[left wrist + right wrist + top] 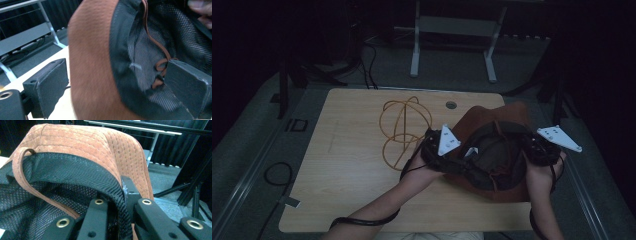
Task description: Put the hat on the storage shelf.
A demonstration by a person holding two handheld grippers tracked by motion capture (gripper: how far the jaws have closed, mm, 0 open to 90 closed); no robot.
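I have the brown hat (492, 150) upside down over the tabletop's (352, 175) right side. My right claw (117, 202) pinches its rim; my left claw (110, 87) straddles the opposite brim, spread. The loose cord (152, 40) may snag, or one-sided grip slip.

High view dim, murky; gripper views brighter, slightly blurred.

We see a soft brown suede hat (507, 117) with a wide brim, turned upside down on the right side of the light wooden table (352, 165). Its inside is black mesh (155, 37). A thin brown cord (21, 173) loops across the inside. The hat is tilted, its brim lifted.
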